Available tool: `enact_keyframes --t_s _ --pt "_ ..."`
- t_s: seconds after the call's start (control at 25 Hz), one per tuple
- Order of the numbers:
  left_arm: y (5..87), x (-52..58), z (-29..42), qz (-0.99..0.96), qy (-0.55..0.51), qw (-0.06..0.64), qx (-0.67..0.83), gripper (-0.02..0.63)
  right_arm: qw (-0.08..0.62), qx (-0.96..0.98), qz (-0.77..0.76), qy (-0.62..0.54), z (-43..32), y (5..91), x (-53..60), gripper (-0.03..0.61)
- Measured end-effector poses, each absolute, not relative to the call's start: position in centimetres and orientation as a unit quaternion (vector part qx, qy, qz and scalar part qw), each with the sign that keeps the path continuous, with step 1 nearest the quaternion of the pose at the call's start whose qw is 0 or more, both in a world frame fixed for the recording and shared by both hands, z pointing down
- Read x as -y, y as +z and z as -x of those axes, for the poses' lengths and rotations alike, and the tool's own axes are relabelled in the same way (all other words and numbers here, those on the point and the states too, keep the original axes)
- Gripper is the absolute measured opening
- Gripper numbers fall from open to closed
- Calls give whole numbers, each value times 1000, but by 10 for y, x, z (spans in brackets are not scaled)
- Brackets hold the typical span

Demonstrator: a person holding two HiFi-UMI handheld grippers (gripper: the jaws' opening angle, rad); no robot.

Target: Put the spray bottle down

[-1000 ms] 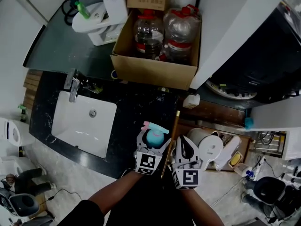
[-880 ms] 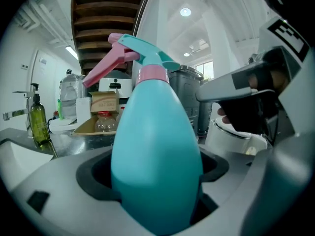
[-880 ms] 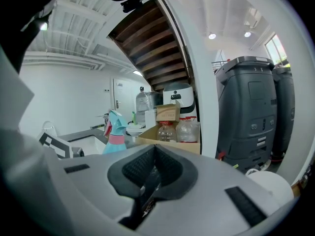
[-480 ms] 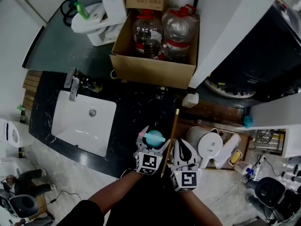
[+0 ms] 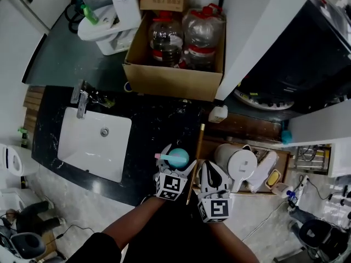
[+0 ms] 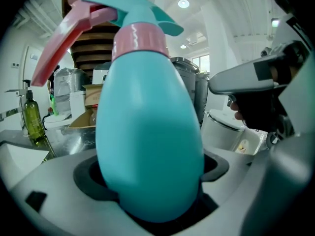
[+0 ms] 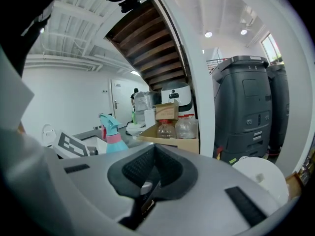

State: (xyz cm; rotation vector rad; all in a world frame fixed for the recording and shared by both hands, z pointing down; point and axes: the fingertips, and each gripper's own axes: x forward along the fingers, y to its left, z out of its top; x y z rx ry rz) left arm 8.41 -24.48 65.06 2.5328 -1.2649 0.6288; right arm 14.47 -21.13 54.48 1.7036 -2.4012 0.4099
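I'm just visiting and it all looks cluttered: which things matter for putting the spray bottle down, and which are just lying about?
In the job: spray bottle, held upright in the left gripper; black counter beneath, probably where it goes.
Lying about: right gripper, shut and empty; white sink; cardboard box holding two large bottles; white round container.

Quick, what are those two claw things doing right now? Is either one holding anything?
Left gripper: closed on the teal spray bottle.
Right gripper: closed, with nothing between its jaws.
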Motion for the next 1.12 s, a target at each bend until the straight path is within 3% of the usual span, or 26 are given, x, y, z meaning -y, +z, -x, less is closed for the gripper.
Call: enact_keyframes --t_s 1.12 --pt "646 214 -79 -876 202 142 414 462 98 800 -568 163 -136 563 198 15"
